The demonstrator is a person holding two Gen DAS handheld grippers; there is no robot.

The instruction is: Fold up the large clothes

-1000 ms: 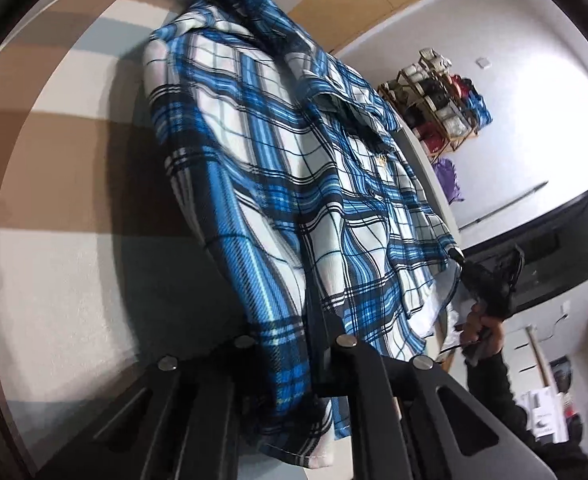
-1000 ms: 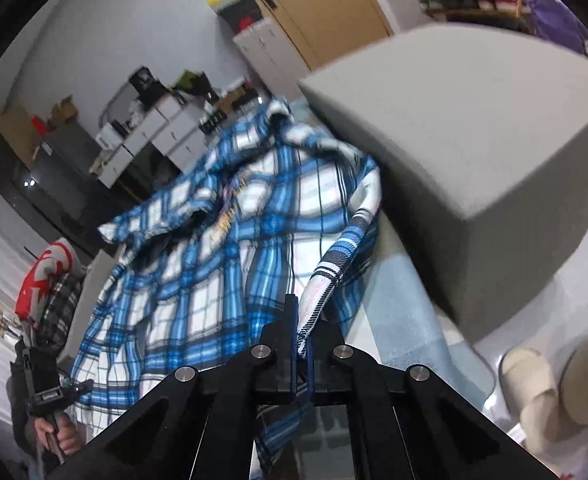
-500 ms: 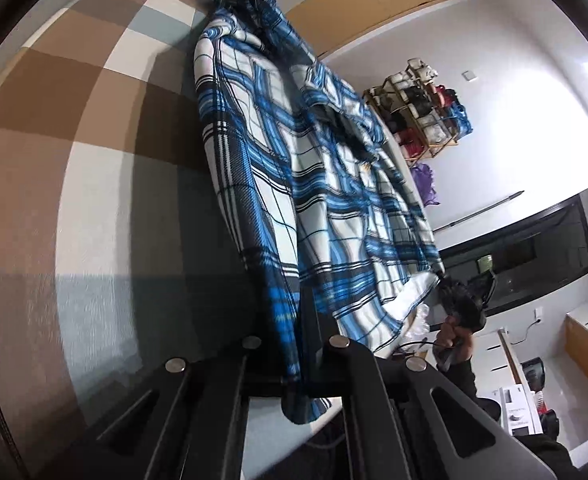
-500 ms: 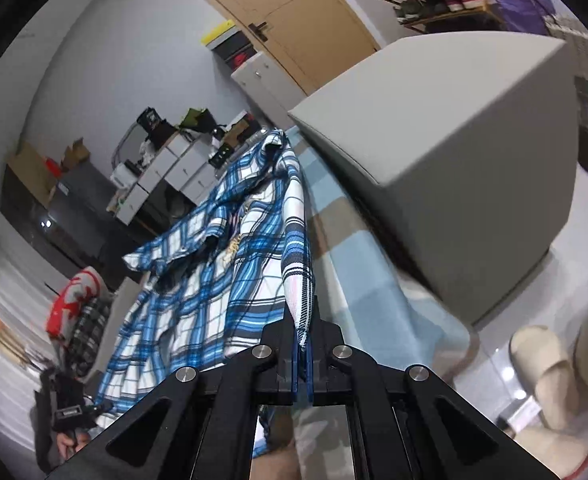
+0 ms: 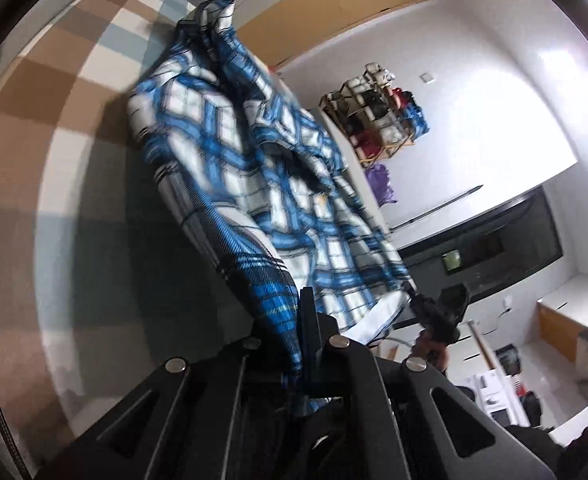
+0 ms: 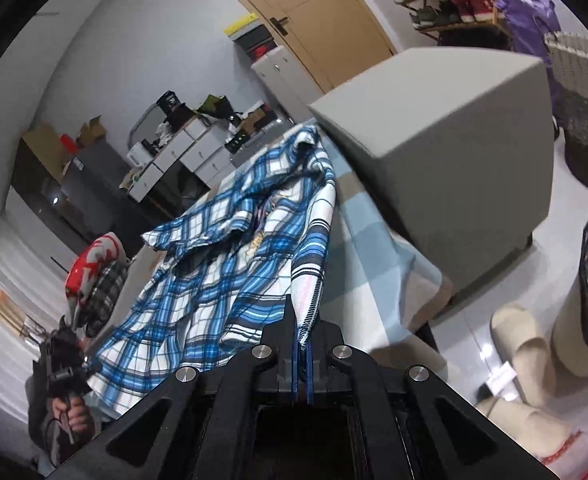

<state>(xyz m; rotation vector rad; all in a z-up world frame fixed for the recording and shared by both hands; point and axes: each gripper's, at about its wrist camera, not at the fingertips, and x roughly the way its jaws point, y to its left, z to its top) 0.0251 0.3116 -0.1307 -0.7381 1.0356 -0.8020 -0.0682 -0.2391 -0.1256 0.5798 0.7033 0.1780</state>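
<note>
The left hand-held gripper (image 5: pixel 300 344) was pinching a corner of the shirt (image 5: pixel 254 168), its jaws pressed onto a bunched fold of dark blue plaid at the hem. The right hand-held gripper (image 6: pixel 301 344) was likewise clamped on cloth, a thin striped edge of the same shirt running down between its jaws. Each gripper showed in the other's camera, out at the far side of the hem, with a hand (image 6: pixel 72 412) around the grip. Holding the two bottom corners apart like this looked meant to keep the hem stretched wide, so the body of the shirt would hang as one sheet rather than crumple.

From the grippers the shirt rose off the bed and sloped away toward its collar end, which lay near the far edge of the checked bedspread (image 5: pixel 54 184). The cloth was blurred and billowing in the left wrist view, which suggested a shake or a carry-over; I judged the step to be lifting the lower half to bring it toward the collar. A grey block (image 6: pixel 454 168) stood on the bedspread close beside the shirt's right edge. Slippers (image 6: pixel 518 340) lay on the floor below the bed's near corner.
</note>
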